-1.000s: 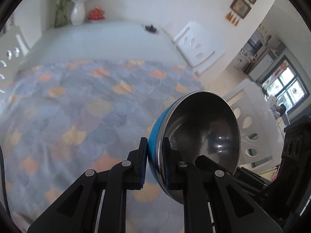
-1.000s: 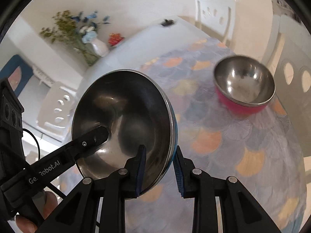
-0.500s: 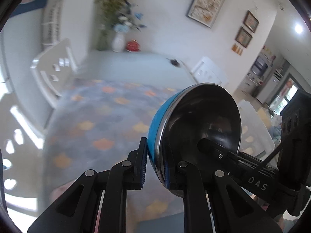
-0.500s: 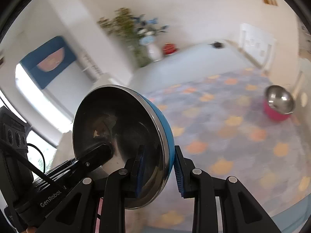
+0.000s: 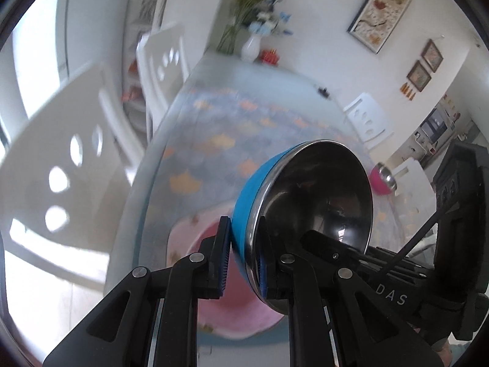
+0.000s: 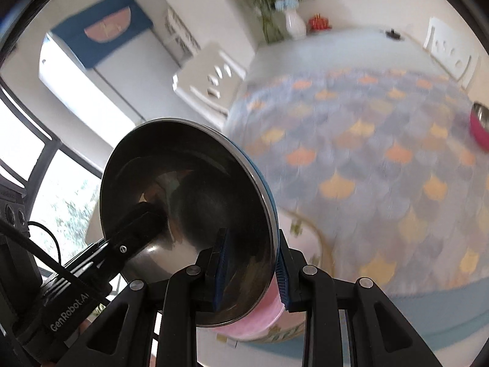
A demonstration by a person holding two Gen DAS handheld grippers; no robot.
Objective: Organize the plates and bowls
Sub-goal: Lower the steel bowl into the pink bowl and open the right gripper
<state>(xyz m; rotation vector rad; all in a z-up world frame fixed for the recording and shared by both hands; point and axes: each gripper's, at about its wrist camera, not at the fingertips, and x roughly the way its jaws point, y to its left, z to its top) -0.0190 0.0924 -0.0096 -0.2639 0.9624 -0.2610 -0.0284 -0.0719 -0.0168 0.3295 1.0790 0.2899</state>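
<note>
Left wrist view: nearest the lens, the left gripper [image 5: 241, 264] is clamped tight on the rim of the blue bowl [image 5: 302, 214], one pad on the blue outer wall, the other inside against the steel. The bowl stands tilted on edge, its shiny hollow facing right toward the right gripper's [image 5: 324, 246] black finger, which reaches into the bowl. Just beneath the jaws lies a pink plate [image 5: 226, 302], blurred, near the table's close edge. Beyond it the patterned tablecloth [image 5: 214, 146] runs away, and off to the right of the bowl, well apart, sits a pink bowl [image 5: 382, 180] with a steel inside. Farther still, a white vase of flowers [image 5: 251, 47] stands at the table's far end, white chairs to either side, framed pictures on the wall.

From the right wrist, the right gripper [image 6: 249, 270] is closed narrowly on the opposite part of the same blue bowl [image 6: 189, 214] rim, so both tools hold it above the table. Here only a thin blue edge shows; the steel hollow faces left, with the left gripper's [image 6: 143, 223] finger inside. This view alone shows the pink plate's [image 6: 301, 238] gold-lined rim and floral trim below the jaws. The pink bowl [image 6: 479, 125] sits far right, half cut off by the frame. Only this side shows a window at left.
</note>
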